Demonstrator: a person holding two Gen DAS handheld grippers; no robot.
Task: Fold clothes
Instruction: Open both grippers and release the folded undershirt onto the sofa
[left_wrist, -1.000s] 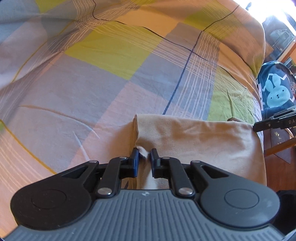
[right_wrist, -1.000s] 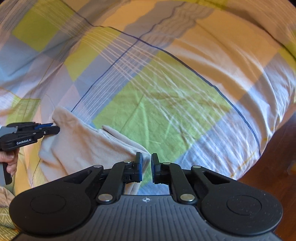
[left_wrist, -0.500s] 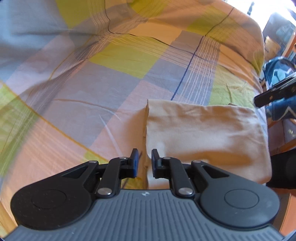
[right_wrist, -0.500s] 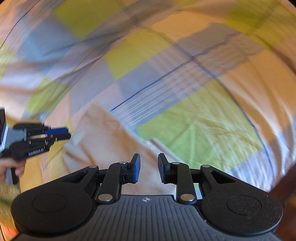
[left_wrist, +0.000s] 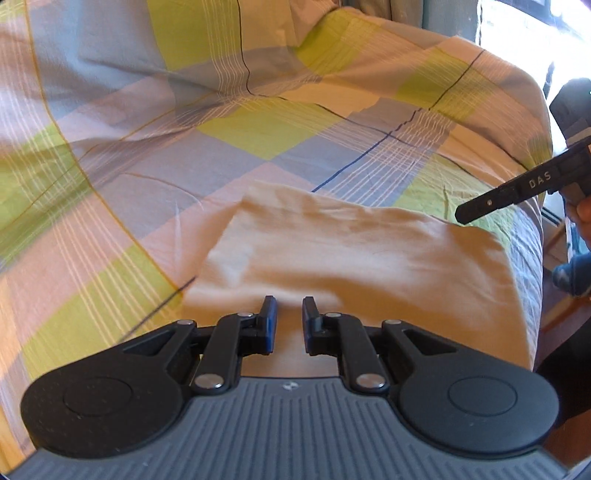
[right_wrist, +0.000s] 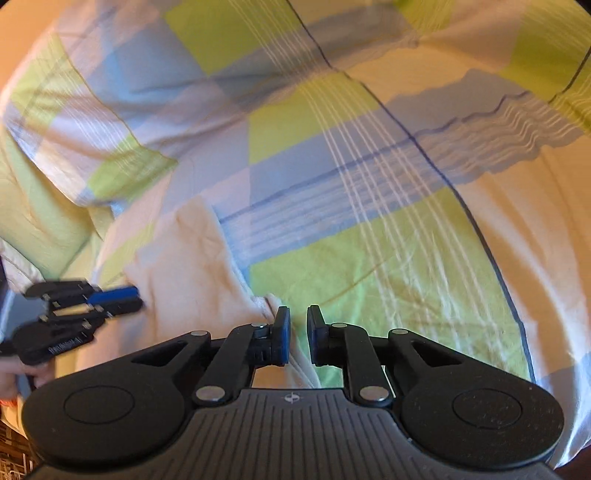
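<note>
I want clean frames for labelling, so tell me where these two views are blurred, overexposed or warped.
Left wrist view: window corner blown out white, beige garment slightly soft. Right wrist view: left gripper motion-smeared, checked bedspread stripes bowed by fisheye.

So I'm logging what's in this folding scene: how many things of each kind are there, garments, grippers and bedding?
Garments: 1, the beige folded cloth, lying on the bed.
Grippers: 2, the left gripper and the right gripper, both open with nothing between their fingers.
Bedding: 1, the checked bedspread.
Total: 4.
</note>
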